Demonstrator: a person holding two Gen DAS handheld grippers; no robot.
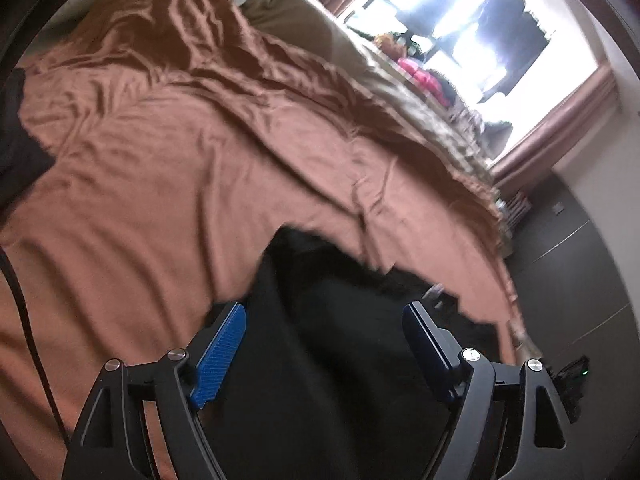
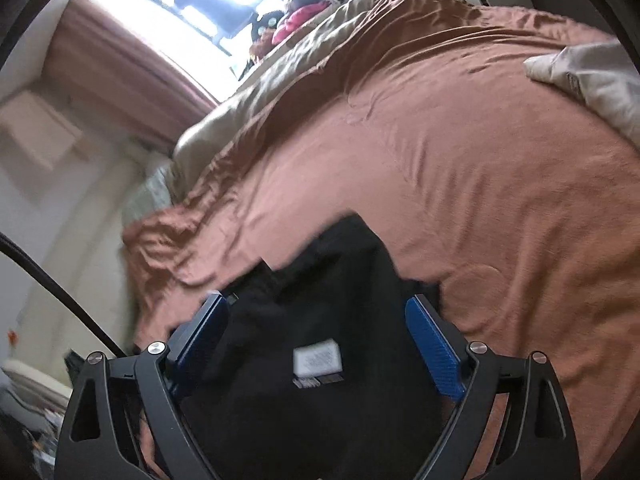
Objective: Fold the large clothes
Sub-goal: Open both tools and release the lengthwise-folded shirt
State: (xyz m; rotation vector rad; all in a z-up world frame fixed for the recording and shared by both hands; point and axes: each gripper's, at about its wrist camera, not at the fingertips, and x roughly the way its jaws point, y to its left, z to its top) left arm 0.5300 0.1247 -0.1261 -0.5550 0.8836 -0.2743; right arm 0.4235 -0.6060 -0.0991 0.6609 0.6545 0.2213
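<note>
A black garment (image 1: 332, 360) lies on a bed covered with a rust-brown sheet (image 1: 160, 160). In the left wrist view my left gripper (image 1: 324, 320) is open, its blue pads (image 1: 220, 356) wide apart over the garment's dark cloth. In the right wrist view the same black garment (image 2: 320, 300) shows a white label (image 2: 318, 362) between the fingers. My right gripper (image 2: 318, 312) is open too, its blue pads (image 2: 434, 354) spread on either side of the cloth. Both views are blurred by motion. Whether the fingers touch the cloth I cannot tell.
A beige blanket (image 1: 304, 24) and a pile of pink and dark clothes (image 1: 424, 76) lie at the far side by the bright window (image 1: 472, 28). A pale folded cloth (image 2: 592, 76) sits on the sheet (image 2: 460, 160) at right. A black cable (image 2: 52, 288) crosses at left.
</note>
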